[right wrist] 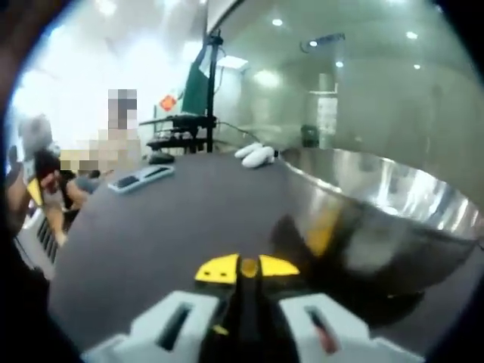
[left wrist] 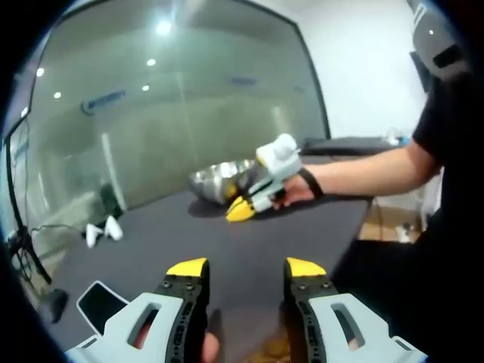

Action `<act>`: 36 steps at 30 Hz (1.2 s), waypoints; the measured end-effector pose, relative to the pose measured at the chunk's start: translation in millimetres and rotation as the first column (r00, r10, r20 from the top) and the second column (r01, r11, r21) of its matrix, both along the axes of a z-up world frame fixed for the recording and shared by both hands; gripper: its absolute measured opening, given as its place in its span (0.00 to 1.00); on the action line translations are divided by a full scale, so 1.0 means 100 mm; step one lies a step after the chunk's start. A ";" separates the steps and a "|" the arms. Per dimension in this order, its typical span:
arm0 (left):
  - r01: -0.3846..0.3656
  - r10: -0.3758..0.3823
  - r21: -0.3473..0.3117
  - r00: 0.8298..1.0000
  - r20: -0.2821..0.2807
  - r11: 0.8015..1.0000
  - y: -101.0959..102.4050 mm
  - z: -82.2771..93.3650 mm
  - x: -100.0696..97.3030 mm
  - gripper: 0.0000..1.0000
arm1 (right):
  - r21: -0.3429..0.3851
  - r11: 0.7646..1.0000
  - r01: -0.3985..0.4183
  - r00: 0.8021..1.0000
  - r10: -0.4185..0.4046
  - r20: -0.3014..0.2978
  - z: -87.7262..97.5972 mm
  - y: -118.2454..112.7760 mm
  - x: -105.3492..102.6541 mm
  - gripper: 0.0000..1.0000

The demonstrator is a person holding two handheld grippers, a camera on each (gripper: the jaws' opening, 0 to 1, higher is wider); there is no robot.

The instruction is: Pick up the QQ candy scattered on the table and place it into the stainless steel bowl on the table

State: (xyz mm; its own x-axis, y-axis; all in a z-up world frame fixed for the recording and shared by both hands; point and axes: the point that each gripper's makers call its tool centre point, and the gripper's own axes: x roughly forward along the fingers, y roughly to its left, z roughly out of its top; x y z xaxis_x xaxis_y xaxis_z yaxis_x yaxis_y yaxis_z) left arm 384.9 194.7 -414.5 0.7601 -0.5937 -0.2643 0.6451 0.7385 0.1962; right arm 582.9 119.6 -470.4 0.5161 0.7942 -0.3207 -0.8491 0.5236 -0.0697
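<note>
In the left gripper view the left gripper [left wrist: 246, 267] hovers over the near part of the dark table [left wrist: 249, 234] with its jaws wide apart and nothing between them. Across the table, the right gripper [left wrist: 240, 209] sits just beside the steel bowl [left wrist: 215, 180]. In the right gripper view its [right wrist: 247, 268] jaws are pressed together on a small yellow candy [right wrist: 248, 266], with the bowl [right wrist: 393, 204] close on the right.

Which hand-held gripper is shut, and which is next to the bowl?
The right hand-held gripper: its yellow tips meet, and it sits beside the stainless steel bowl. The left hand-held gripper has its tips apart, back across the dark table.
</note>
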 end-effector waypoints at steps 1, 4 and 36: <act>0.000 0.000 -0.001 1.000 0.002 1.000 0.00 0.01 0.00 0.41 | 0.005 1.000 0.001 1.000 -0.001 0.001 0.04 -0.01 -0.02 0.09; 0.002 -0.002 -0.007 1.000 0.003 1.000 0.00 0.01 -0.01 0.41 | 0.029 1.000 0.002 1.000 -0.002 0.000 0.11 -0.05 -0.04 0.09; 0.013 -0.013 -0.005 1.000 0.015 1.000 -0.08 0.07 0.01 0.41 | 0.201 0.961 0.189 0.956 -0.227 0.185 1.32 -0.69 0.38 0.10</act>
State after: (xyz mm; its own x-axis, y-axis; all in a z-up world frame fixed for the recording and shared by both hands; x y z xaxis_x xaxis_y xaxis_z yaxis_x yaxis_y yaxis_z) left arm 386.4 186.6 -407.5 0.7560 -0.6048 -0.2502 0.6517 0.7311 0.2019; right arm 621.2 50.1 -338.2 0.7154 0.6966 -0.0536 -0.6972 0.7069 -0.1191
